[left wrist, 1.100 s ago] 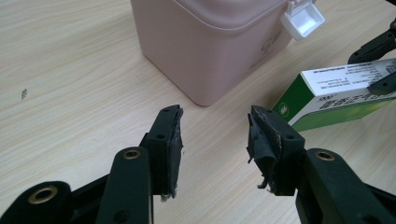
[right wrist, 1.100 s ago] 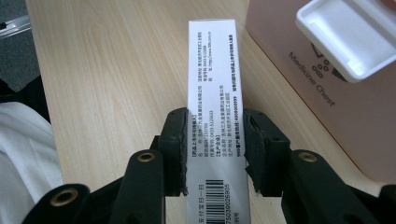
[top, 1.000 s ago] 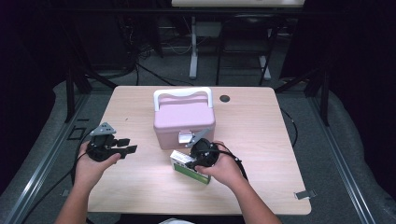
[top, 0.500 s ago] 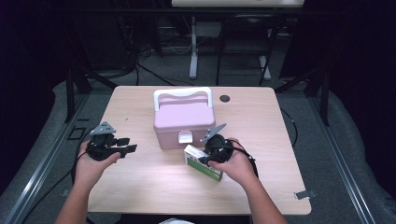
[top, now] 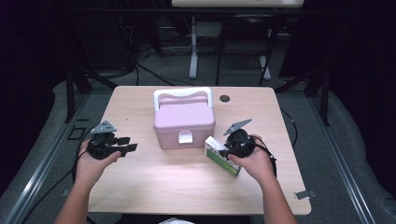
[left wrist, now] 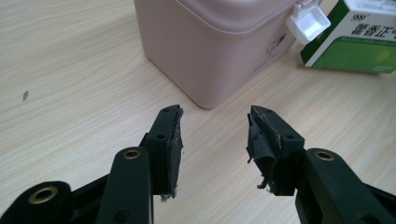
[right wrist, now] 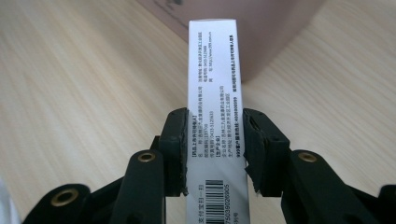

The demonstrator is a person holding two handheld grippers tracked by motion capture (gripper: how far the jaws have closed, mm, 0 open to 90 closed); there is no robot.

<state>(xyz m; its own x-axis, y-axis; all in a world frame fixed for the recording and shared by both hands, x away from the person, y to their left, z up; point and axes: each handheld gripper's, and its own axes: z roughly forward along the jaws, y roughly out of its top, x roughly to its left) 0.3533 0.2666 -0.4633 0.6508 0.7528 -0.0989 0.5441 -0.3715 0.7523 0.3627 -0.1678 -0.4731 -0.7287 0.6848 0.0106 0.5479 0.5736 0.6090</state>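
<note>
Medicine box (top: 222,155) beside closed pink case (top: 184,119)

Pale wooden table (top: 140,196) on grey floor (top: 336,154); surroundings dim, perhaps black curtains.

Looks like a lab recording bay to me: lone wooden desk (top: 140,186) on grey floor (top: 327,154), black drapes around, metal rails (top: 42,158) left, cables (top: 154,74) far side.
</note>
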